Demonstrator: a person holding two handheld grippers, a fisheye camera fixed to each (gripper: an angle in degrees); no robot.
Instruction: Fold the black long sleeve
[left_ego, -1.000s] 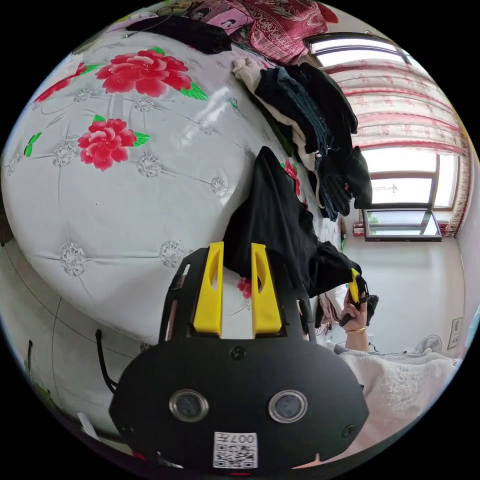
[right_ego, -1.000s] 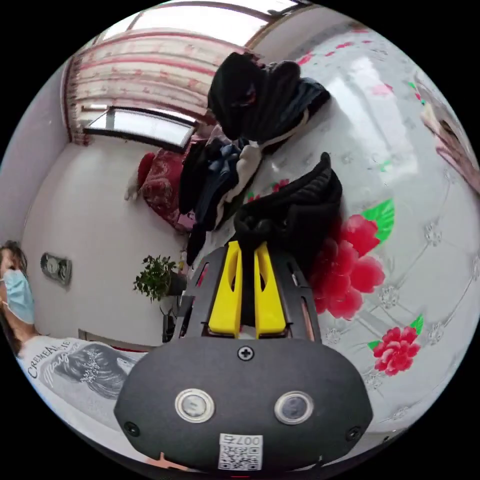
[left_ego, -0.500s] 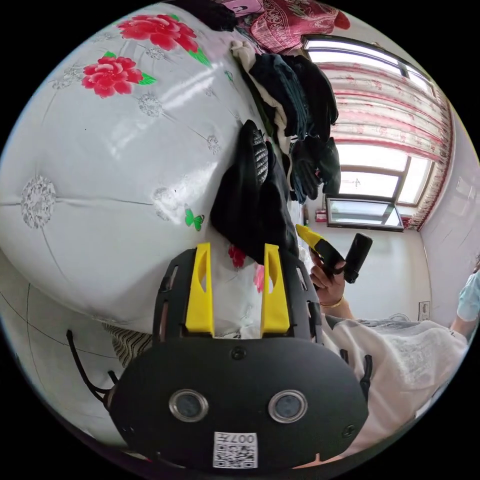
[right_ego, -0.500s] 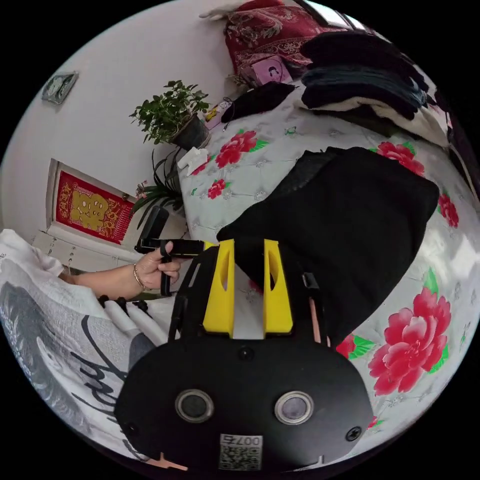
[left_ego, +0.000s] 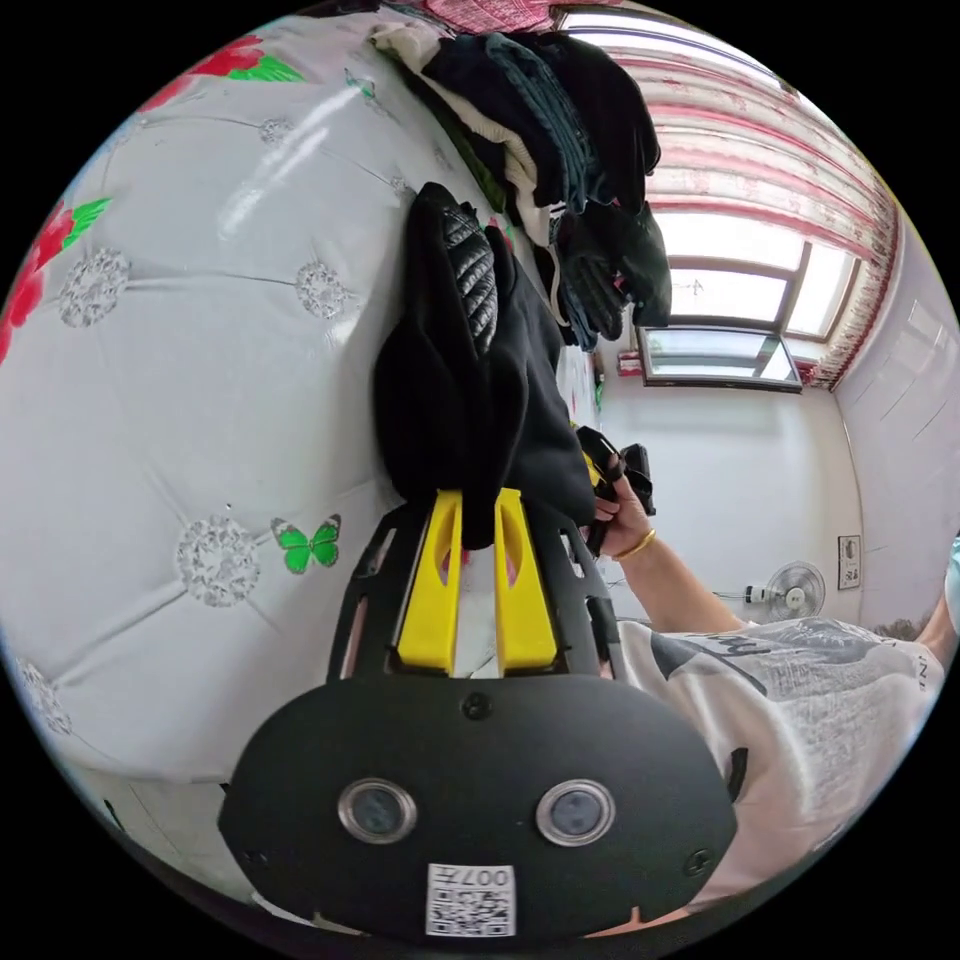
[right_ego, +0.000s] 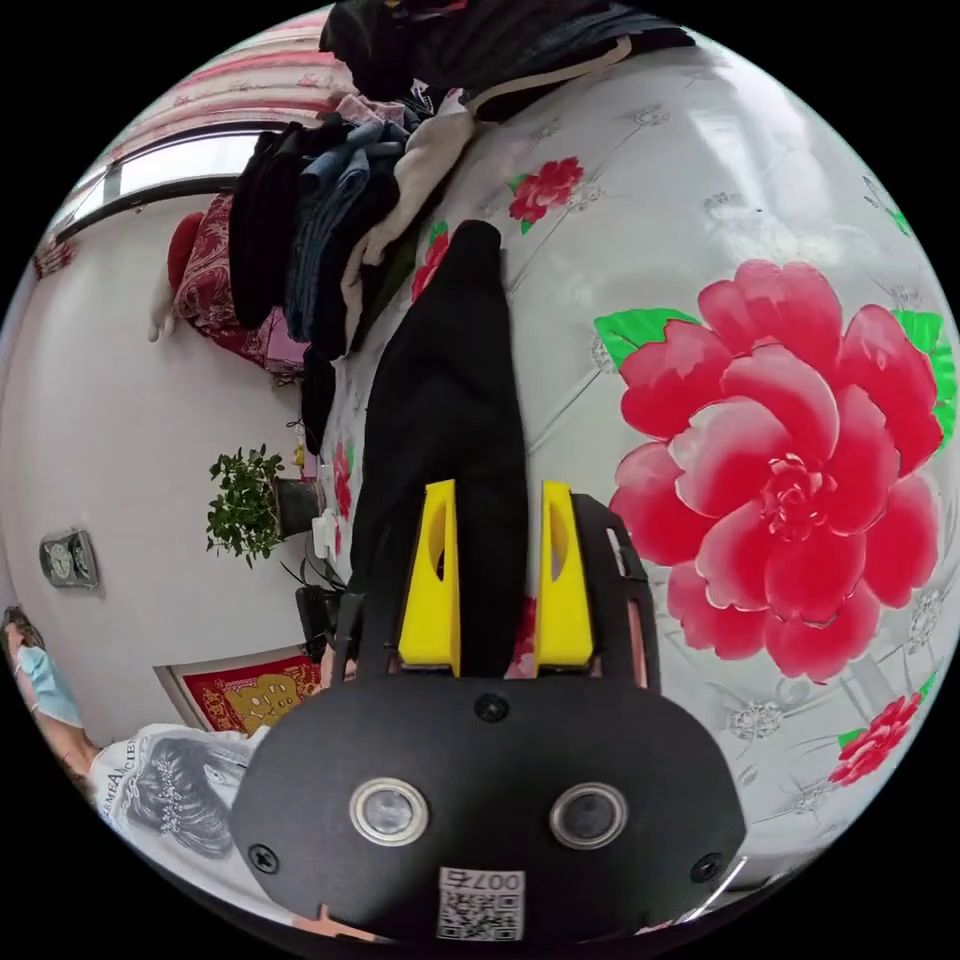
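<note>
The black long sleeve (left_ego: 470, 380) lies bunched in a folded heap on the bed (left_ego: 180, 330), whose white quilted cover carries red flowers and a green butterfly print. In the left gripper view its lower edge hangs down between the yellow jaws of the left gripper (left_ego: 478, 515), which stand close together on the cloth and appear to pinch it. In the right gripper view the garment (right_ego: 445, 400) runs as a long dark strip away from the right gripper (right_ego: 497, 500); its near end passes between that gripper's jaws, which stand apart with the fabric filling the gap, and whether they press on it cannot be told.

Just beyond the garment, a pile of dark and pale clothes (left_ego: 560, 130) is stacked on the bed. In the left gripper view, the person's hand (left_ego: 615, 515), a bangle at the wrist, holds the right gripper's handle just beside the garment's edge, with a white printed shirt (left_ego: 790, 700) below. A window (left_ego: 730, 330) with red-patterned curtains and a standing fan (left_ego: 790, 590) lie behind. A potted plant (right_ego: 245, 500) stands against the wall in the right gripper view.
</note>
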